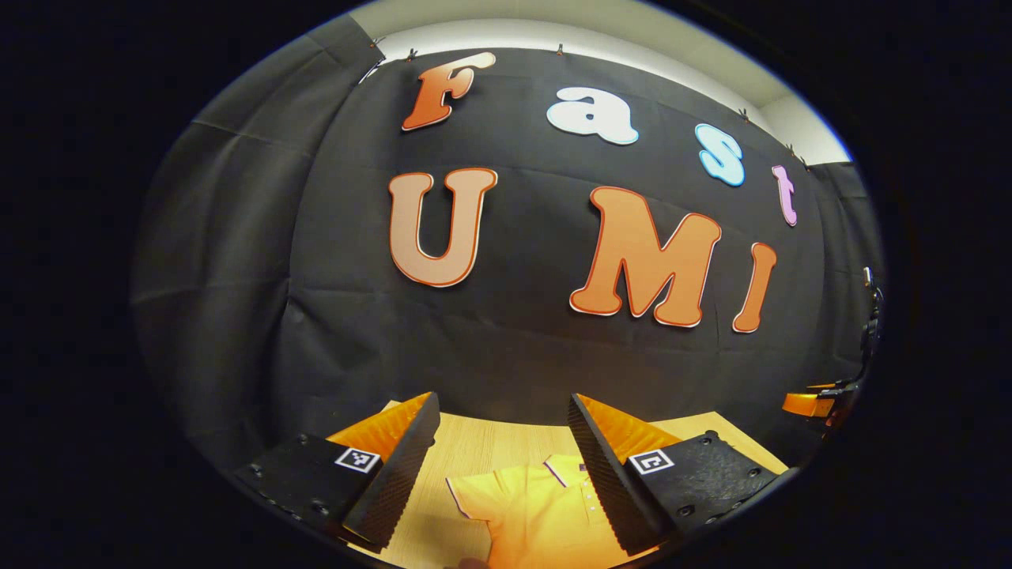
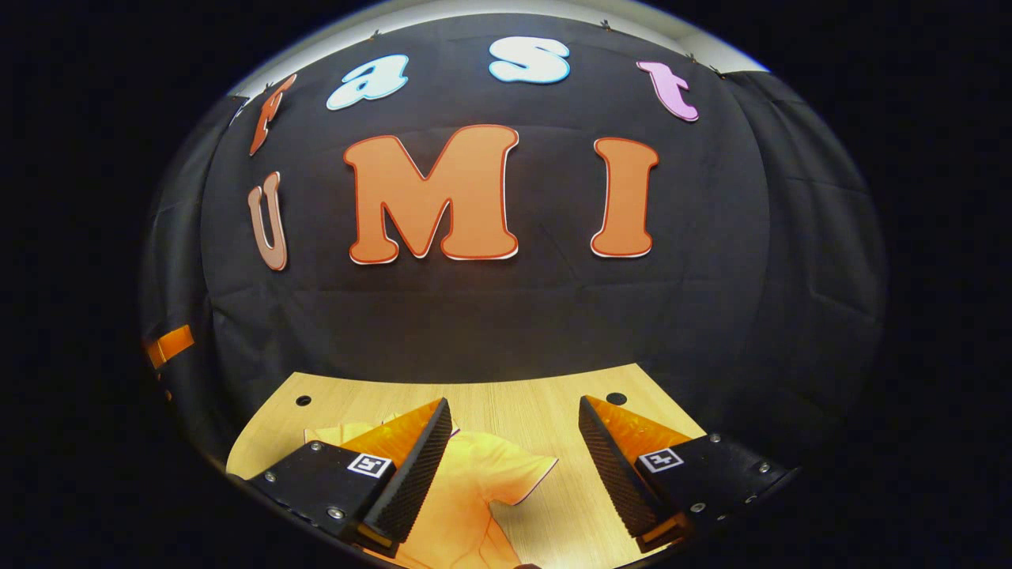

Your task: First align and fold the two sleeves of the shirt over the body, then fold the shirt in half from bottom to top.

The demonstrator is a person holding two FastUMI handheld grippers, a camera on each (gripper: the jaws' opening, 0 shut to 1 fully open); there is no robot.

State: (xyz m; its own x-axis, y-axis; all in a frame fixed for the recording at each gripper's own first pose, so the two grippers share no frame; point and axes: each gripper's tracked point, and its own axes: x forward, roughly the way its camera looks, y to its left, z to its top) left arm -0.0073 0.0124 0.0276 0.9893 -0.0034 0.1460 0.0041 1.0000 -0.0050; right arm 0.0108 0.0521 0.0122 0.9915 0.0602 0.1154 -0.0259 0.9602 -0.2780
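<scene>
A yellow polo shirt lies flat on the wooden table, collar toward the booth wall. Its one short sleeve spreads out between my left gripper's fingers. My left gripper hovers above it, open, holding nothing. In the right gripper view the same shirt shows its other short sleeve spread flat. My right gripper hangs above that sleeve, open, with nothing between its fingers.
The table's far edge meets the black cloth wall. Two round holes sit in the tabletop near that edge. The other gripper shows at the far right of the left gripper view.
</scene>
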